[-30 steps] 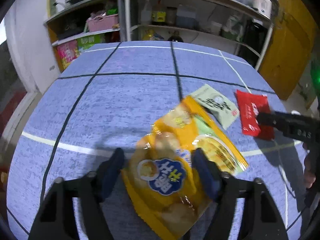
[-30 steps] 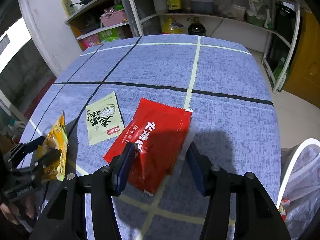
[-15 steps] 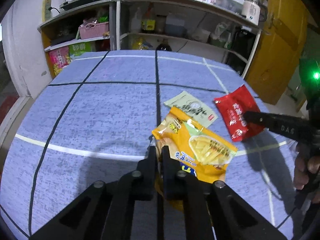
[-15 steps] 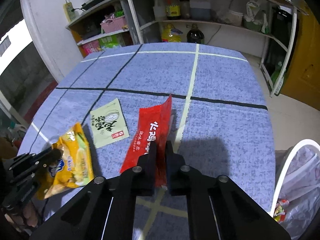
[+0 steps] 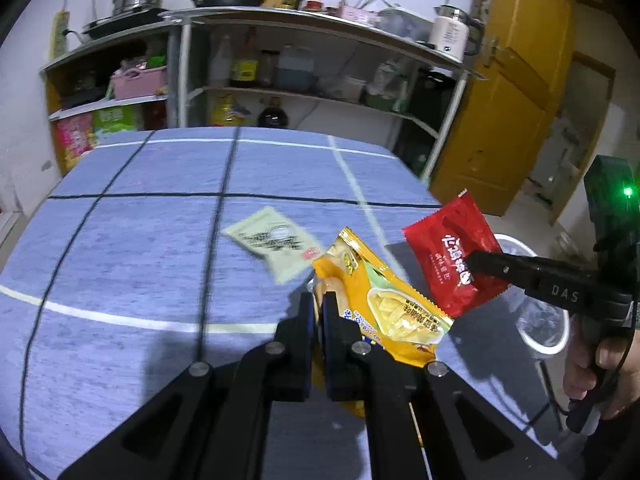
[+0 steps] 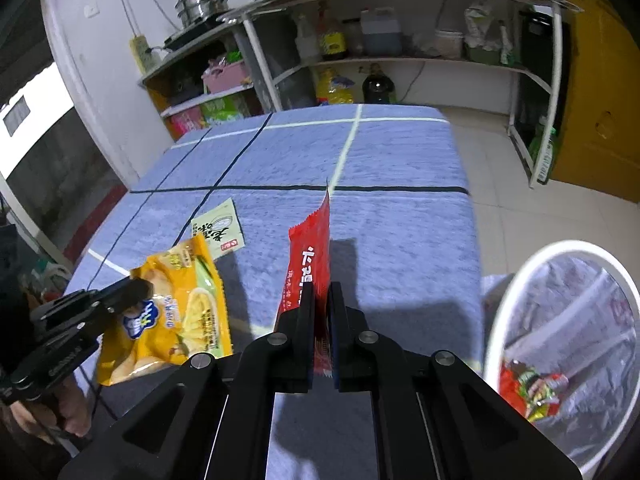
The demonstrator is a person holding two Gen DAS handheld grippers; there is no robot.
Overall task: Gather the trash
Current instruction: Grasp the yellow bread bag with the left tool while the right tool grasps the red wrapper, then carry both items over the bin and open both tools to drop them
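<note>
Both grippers are clamped on wrappers lifted off the table [image 6: 400, 208]: left gripper [image 5: 319, 300] pinches the yellow packet [image 5: 384, 300], right gripper [image 6: 319, 292] the red packet [image 6: 310, 252]. The green sachet [image 5: 276, 240] remains mid-frame; the bin [image 6: 500, 312], lower right, awaits them

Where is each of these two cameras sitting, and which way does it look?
Left wrist: on the left tool, looking down its fingers at the yellow packet it pinches; the other hand shows.
Right wrist: on the right tool, pinching the red packet, bin beside.
Shared: table, green packet, shelves.
</note>
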